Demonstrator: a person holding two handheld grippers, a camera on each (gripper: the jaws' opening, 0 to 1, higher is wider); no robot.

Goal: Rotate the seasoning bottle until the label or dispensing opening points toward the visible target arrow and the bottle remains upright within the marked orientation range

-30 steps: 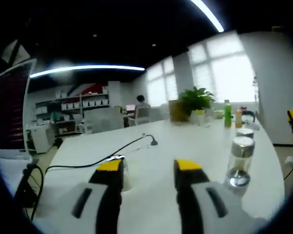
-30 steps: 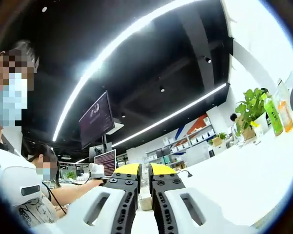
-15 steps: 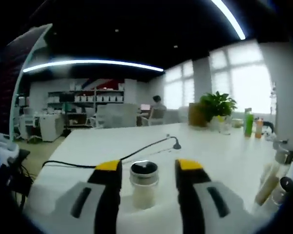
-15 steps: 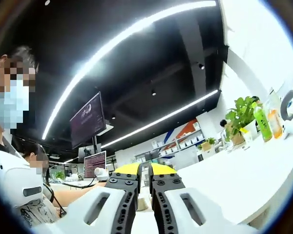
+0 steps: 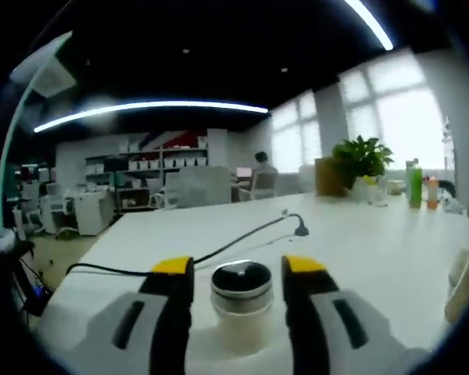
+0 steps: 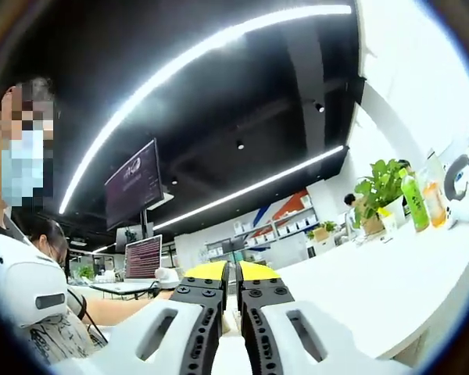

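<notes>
- Seasoning bottle (image 5: 241, 305) upright on tabletop (image 5: 359, 258), between left gripper (image 5: 238, 273) jaws, spread, not touching. Pre-grasp step; next: close on cap, twist.
- Right gripper (image 6: 230, 269) raised, jaws nearly together, holding nothing.

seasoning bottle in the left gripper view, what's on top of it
A shiny metal cap tops the seasoning bottle. Any dispensing holes are too blurred to make out.

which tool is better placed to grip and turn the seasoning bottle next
Left. The left tool is open with the seasoning bottle upright between its jaws on the white table. The right tool is nearly closed and aimed away toward the room.
</notes>
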